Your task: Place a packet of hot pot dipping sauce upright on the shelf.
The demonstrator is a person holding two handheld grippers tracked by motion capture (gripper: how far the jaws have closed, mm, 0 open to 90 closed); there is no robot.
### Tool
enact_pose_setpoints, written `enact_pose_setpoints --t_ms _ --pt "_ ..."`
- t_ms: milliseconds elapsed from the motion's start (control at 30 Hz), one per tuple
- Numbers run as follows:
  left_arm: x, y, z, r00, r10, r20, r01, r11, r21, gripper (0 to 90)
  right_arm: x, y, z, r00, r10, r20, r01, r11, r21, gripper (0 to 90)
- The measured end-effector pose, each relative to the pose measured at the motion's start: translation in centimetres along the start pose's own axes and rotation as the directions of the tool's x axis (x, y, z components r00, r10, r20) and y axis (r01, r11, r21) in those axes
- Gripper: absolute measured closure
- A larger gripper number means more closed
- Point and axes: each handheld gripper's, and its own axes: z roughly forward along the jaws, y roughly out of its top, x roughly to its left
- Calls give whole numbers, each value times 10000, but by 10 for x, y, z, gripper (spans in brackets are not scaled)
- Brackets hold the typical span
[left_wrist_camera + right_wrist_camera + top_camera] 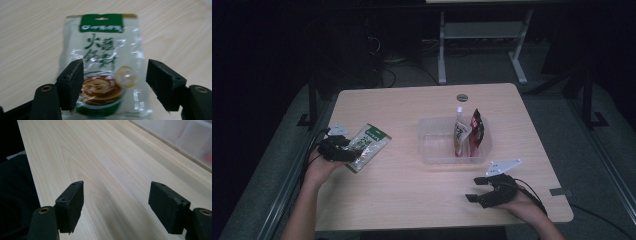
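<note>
High view: a light wooden table (402, 195) carries a clear plastic bin (432, 147) near its centre-right. Two pouches stand upright at the bin's right end: a pale spouted pouch (460, 134) and, touching it on the right, a red-and-black pouch (477, 127). A green-and-clear food packet (371, 145) lies flat near the table's left edge, well apart from the bin. The left gripper (343, 150) sits at the packet's near-left end, overlapping it, with the person's left hand (318, 170) behind it. The right gripper (474, 190) rests low over the near-right part of the table, in front of the bin and apart from it, jaws spread, nothing between them. A small grey disc (462, 97) is set into the far tabletop.

Left gripper view: the left gripper (115, 75) looks along the packet (107, 50), which lies flat on the wood with its green header at the far end. The jaws stand wide, one at each long edge of the packet's lower half. The left pad (72, 82) overlaps the packet's edge; whether it presses cannot be told. The right pad (163, 82) stands just clear of the other edge.

Right gripper view: the right gripper (116, 205) points across bare table (112, 165). Jaws wide, empty. The bin's wall (180, 137) shows at upper right.
</note>
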Motion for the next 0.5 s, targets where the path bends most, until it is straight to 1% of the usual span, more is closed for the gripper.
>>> enact_pose_setpoints --t_ms 33,67,100,133,167,200,233,267,367,433,467,500 --pt "4 1 2 10000 -24 58 25 9999 -108 268 0 0 1 10000 -32 -13 32 10000 8 280" --pt "4 1 2 10000 -24 58 25 9999 -108 260 0 1 2 10000 -25 -46 25 10000 71 280" --pt "9 1 8 9996 -194 184 197 9997 -170 242 1 1 2 10000 -76 -41 76 9999 98 281" --pt "9 1 8 9996 -194 184 197 9997 -170 218 1 1 2 10000 -76 -41 76 9999 98 281" --pt "13 2 12 10000 61 46 -62 9999 130 218 1 1 3 10000 -74 -37 74 9999 116 282" --pt "18 2 20 9998 150 115 -156 9986 496 175 1 1 4 9999 -111 -21 111 9999 129 285" --pt "20 2 24 9998 131 147 -140 9981 597 166 1 2 4 9999 -132 1 132 9998 114 286" --pt "21 1 27 9998 166 70 -170 9979 619 143 1 2 4 9999 -114 14 114 9999 105 286" --pt "24 -1 31 9998 131 126 -139 9977 664 127 0 2 4 10000 -43 26 43 9999 120 287" --pt "29 -5 36 9994 -145 325 118 9966 821 125 -2 1 3 10000 26 52 -27 9999 128 287" --pt "31 -7 38 9983 -302 501 263 9967 766 124 -2 0 3 10000 38 64 -38 9999 105 289" --pt "33 -8 39 9963 -584 634 535 9957 762 116 -3 0 3 9999 66 95 -67 9999 118 290"
